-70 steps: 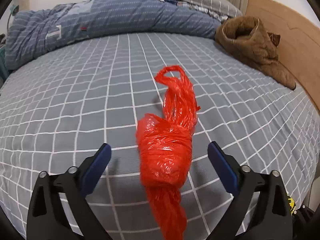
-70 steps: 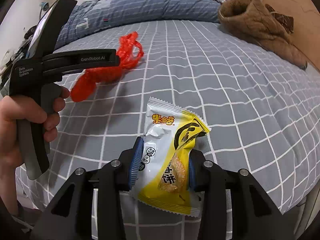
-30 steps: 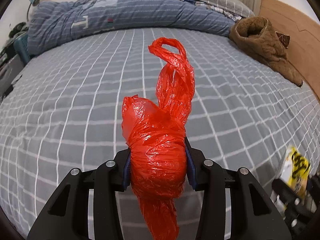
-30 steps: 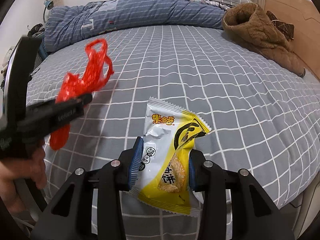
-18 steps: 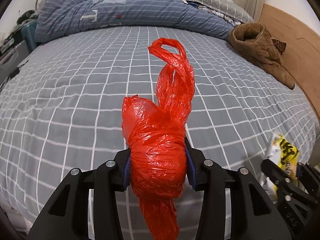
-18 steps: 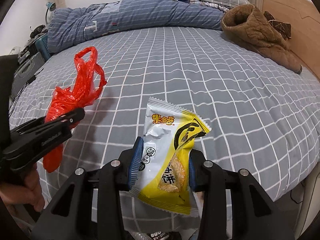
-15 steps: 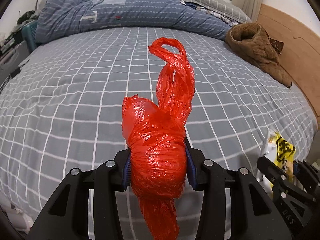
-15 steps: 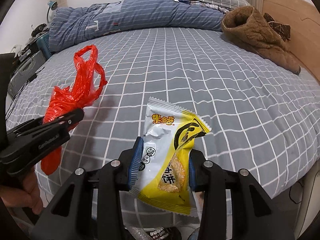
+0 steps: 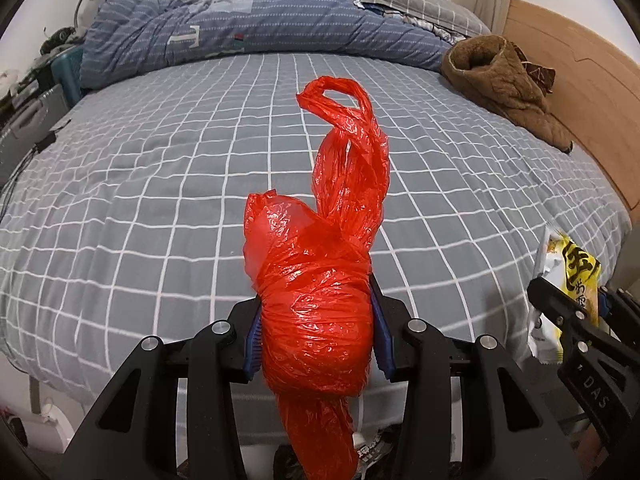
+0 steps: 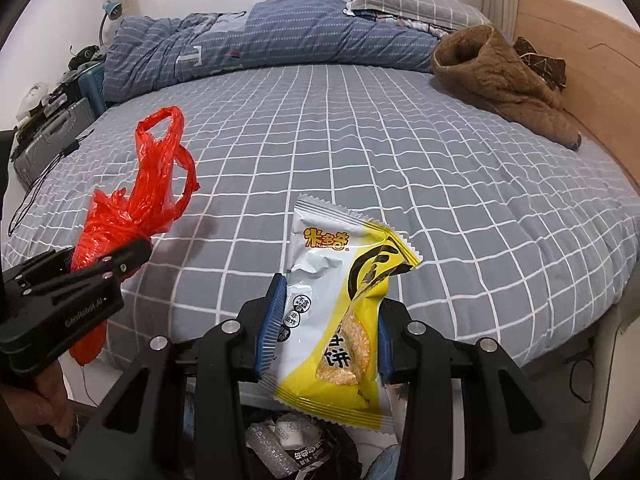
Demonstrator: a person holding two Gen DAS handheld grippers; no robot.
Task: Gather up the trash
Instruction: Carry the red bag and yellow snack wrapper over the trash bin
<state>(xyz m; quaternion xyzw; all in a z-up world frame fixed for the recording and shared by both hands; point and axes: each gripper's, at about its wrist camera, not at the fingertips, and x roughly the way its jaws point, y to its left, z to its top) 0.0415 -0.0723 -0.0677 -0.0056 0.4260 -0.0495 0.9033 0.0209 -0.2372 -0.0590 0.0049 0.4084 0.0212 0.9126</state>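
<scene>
Bed [image 9: 160, 184], covered in grey sheet with white grid, filling most of both views. Blue striped duvet [image 9: 248, 28], bunched along far edge. Wooden headboard [image 9: 592, 92], at right. Grey checked pillow [image 10: 412, 0], at far end next to headboard. Brown fleece garment [image 10: 500, 72], crumpled on sheet close to headboard. Left gripper [image 9: 316, 332], jaws drawn in partway, blue pads clamped against both sides of red plastic bag [image 9: 320, 288]; bag bunched into tight bundle, raised clear of sheet near bed's front edge, twisted handles standing up above pads, tail hanging below. Same gripper [image 10: 112, 268] visible at left of right wrist view, held by hand [image 10: 44, 404], bag [image 10: 136, 204] protruding from it. Right gripper [image 10: 324, 328], jaws likewise partly closed, blue pads pressing on 2 sides of snack packet [image 10: 336, 304]; packet white and yellow with printed characters, upright between fingers, held past bed's front edge. Same packet [image 9: 568, 276] seen at right edge of left wrist view. Dark container of wrappers [image 10: 296, 448] directly beneath right gripper, contents only partly legible.
</scene>
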